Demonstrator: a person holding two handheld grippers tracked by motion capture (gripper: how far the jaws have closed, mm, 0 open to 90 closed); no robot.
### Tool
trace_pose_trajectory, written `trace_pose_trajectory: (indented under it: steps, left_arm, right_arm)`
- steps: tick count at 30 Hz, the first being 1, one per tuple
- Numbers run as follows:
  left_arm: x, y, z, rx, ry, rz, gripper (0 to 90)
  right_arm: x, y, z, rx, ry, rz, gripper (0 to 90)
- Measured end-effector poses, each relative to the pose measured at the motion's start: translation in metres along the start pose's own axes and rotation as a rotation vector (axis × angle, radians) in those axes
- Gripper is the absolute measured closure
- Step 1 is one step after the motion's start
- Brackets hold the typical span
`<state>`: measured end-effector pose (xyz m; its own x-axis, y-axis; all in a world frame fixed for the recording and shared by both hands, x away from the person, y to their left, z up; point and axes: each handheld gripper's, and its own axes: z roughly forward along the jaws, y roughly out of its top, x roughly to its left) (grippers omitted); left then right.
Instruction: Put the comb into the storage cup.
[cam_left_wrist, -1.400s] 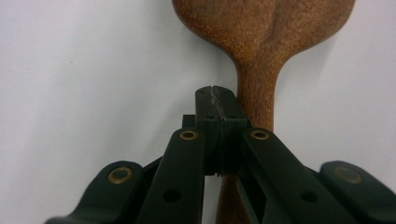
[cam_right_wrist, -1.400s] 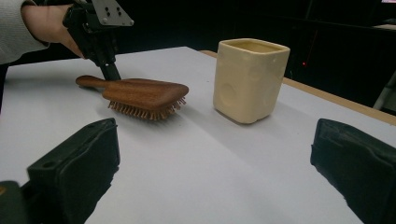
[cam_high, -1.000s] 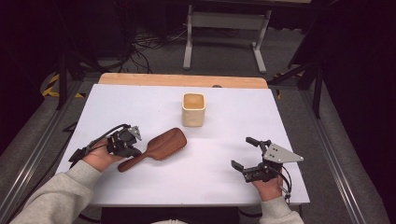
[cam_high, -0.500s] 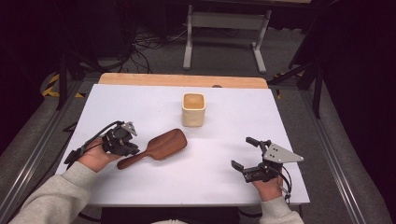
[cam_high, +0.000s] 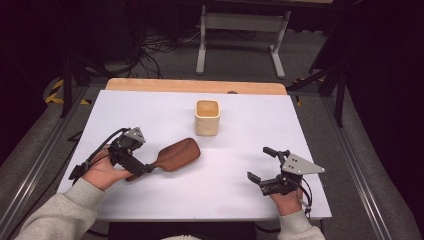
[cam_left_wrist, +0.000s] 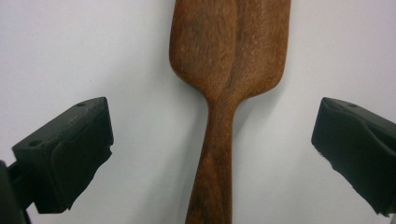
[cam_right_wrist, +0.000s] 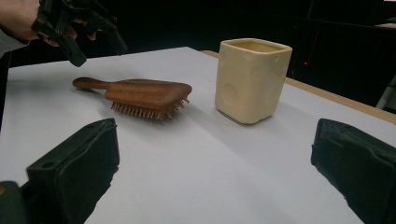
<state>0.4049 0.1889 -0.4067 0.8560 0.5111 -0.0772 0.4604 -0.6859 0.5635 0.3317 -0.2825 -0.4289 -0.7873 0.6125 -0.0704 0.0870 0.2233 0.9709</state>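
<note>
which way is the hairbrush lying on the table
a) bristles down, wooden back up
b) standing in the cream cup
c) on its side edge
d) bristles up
a: in the right gripper view the hairbrush lies flat with its bristles against the white table and its smooth wooden back facing up, apart from the cream cup.

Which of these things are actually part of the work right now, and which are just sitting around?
In use:
- wooden hairbrush, bristles down, its handle between the open jaws of the left gripper, which have just been opening

Lying about:
- cream cup, standing apart
- right gripper, open, holding nothing
</note>
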Motion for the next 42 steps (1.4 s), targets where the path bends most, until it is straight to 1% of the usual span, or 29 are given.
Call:
trace_pose_trajectory:
  steps: [3,6,8,11,12,15,16,17,18,20,21,22,23,25,26,27,29,30,32,33,34,35,36,37,40,42]
  left_arm:
    - [-0.004,0.0,0.001,-0.013,-0.008,-0.005,0.1]
    - [-0.009,0.0,0.005,-0.002,-0.012,0.01,0.1]
    - [-0.012,0.0,0.009,0.006,-0.016,0.008,0.1]
    - [-0.015,0.001,0.013,0.015,-0.002,0.015,0.1]
    - [-0.015,0.001,0.015,0.021,-0.004,0.007,0.2]
    - [-0.014,0.001,0.02,0.053,0.01,0.002,0.5]
    - [-0.014,0.001,0.023,0.065,0.003,-0.003,0.5]
    - [-0.014,0.002,0.025,0.072,0.005,-0.004,0.5]
    - [-0.014,0.002,0.027,0.077,0.017,-0.005,0.5]
    - [-0.014,0.002,0.03,0.086,0.022,-0.005,0.6]
    - [-0.013,0.003,0.033,0.098,0.034,-0.01,0.6]
    - [-0.013,0.003,0.033,0.098,0.034,-0.01,0.7]
    - [-0.013,0.003,0.034,0.105,0.037,-0.022,0.7]
    - [-0.012,0.003,0.036,0.109,0.04,-0.019,1.8]
    - [-0.012,0.003,0.038,0.11,0.043,-0.026,1.8]
    - [-0.011,0.003,0.039,0.112,0.045,-0.015,3.9]
    - [-0.012,0.004,0.041,0.12,0.068,-0.004,7.8]
    - [-0.012,0.003,0.041,0.118,0.069,-0.002,9.9]
    - [-0.011,0.003,0.042,0.113,0.049,-0.007,14.6]
    - [-0.01,0.003,0.043,0.118,0.039,-0.005,16.8]
    - [-0.01,0.003,0.044,0.121,0.039,-0.003,18.5]
    - [-0.01,0.003,0.045,0.124,0.031,0.005,20.4]
    - [-0.011,0.003,0.045,0.13,0.027,-0.002,24.2]
    - [-0.01,0.004,0.046,0.124,0.027,0.008,25.8]
    - [-0.009,0.004,0.048,0.127,0.021,0.001,31.3]
    - [-0.009,0.003,0.049,0.14,0.017,-0.003,32.9]
  right_arm:
    - [0.0,0.0,0.0,0.002,0.0,0.0,1.7]
    - [0.0,0.0,0.0,0.0,0.003,0.0,1.7]
    - [0.0,0.0,0.0,0.0,0.003,0.001,1.7]
    - [0.0,0.0,0.0,-0.003,0.004,0.001,1.7]
    - [0.0,0.0,0.0,-0.002,0.005,-0.001,1.7]
    - [0.0,0.0,0.0,0.0,0.006,0.0,1.7]
    - [0.0,0.0,0.0,0.0,0.008,0.0,1.7]
    - [0.0,0.0,0.001,0.0,0.008,-0.002,1.7]
    - [0.0,0.0,0.001,0.001,0.008,-0.002,1.7]
    - [0.0,0.0,0.0,0.001,0.008,-0.002,1.7]
    - [0.0,0.0,0.0,0.0,0.008,-0.001,1.6]
    - [0.0,0.0,0.0,0.0,0.008,-0.001,1.6]
    - [0.0,0.0,0.0,-0.002,0.007,0.0,1.6]
    - [0.0,0.0,0.0,0.001,0.008,-0.001,1.7]
    - [0.0,0.0,0.0,0.001,0.009,-0.001,1.7]
    - [0.0,0.0,0.0,0.0,0.01,-0.002,1.7]
    - [0.0,0.0,0.0,0.001,0.009,-0.002,1.7]
    - [0.0,0.0,0.0,0.001,0.01,-0.002,1.7]
    - [0.0,0.0,0.0,0.001,0.01,-0.002,1.7]
    - [0.0,0.0,0.0,0.001,0.01,-0.002,1.6]
    - [0.0,0.0,0.0,0.002,0.011,-0.002,1.6]
    - [0.0,0.0,0.0,0.002,0.011,-0.002,1.7]
    - [0.0,0.0,0.0,0.003,0.01,-0.004,1.7]
    - [0.0,0.0,0.0,0.003,0.011,-0.003,1.6]
    - [0.0,0.0,0.0,0.003,0.011,-0.004,1.6]
    - [0.0,0.0,0.0,0.003,0.012,-0.003,1.7]
